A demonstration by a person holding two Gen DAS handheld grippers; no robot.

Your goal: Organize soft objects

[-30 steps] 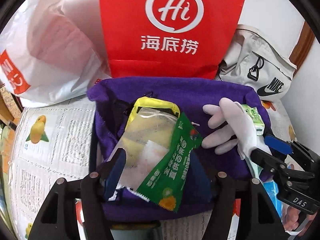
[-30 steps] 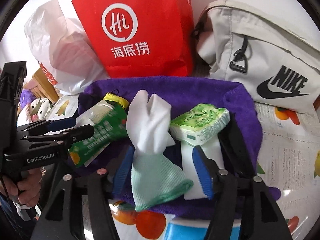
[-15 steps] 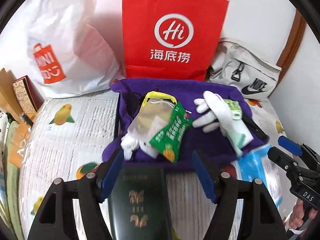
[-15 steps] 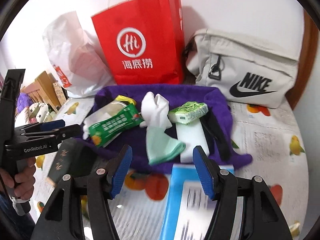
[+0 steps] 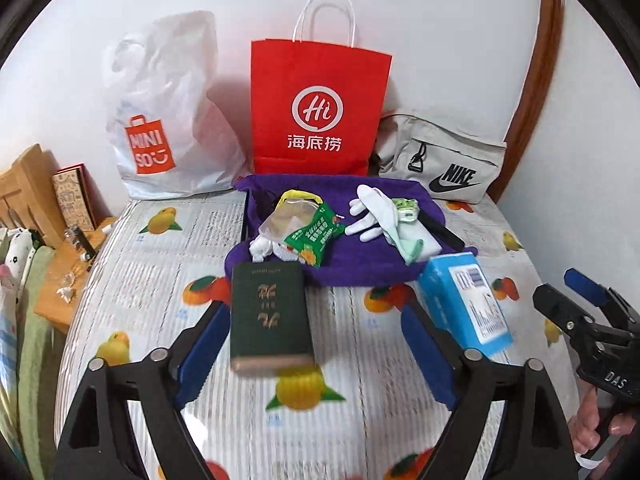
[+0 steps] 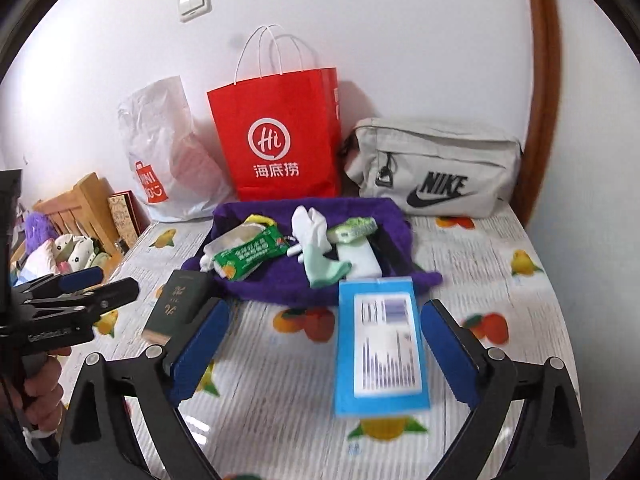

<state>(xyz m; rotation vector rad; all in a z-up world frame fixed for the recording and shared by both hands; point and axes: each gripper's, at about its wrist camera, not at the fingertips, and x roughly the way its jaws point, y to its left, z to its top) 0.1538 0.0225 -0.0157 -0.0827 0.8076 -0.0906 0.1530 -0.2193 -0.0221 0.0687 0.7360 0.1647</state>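
A purple cloth bag [image 5: 360, 270] [image 6: 276, 280] lies flat at the back of the table. On it sit a green snack packet [image 5: 314, 238], a clear pouch [image 5: 286, 222], a white glove [image 5: 370, 212], a mint sock [image 6: 322, 266] and a green tissue pack [image 6: 352, 228]. A dark green book [image 5: 270, 312] lies on the table between the fingers of my left gripper [image 5: 312, 350], untouched. A blue box [image 6: 378, 344] lies likewise before my right gripper [image 6: 324, 340]. Both sets of jaws are opening and grip nothing.
A red paper bag [image 5: 318, 108], a white plastic bag [image 5: 168, 112] and a grey Nike bag [image 5: 444, 160] stand along the wall. A wooden nightstand [image 5: 52, 280] is at the left. The fruit-print table cover [image 5: 360, 380] stretches to the front.
Both grippers have pulled back and up from the purple bag, and their jaws stand wider. The green book and the blue box have come into view in front of them.
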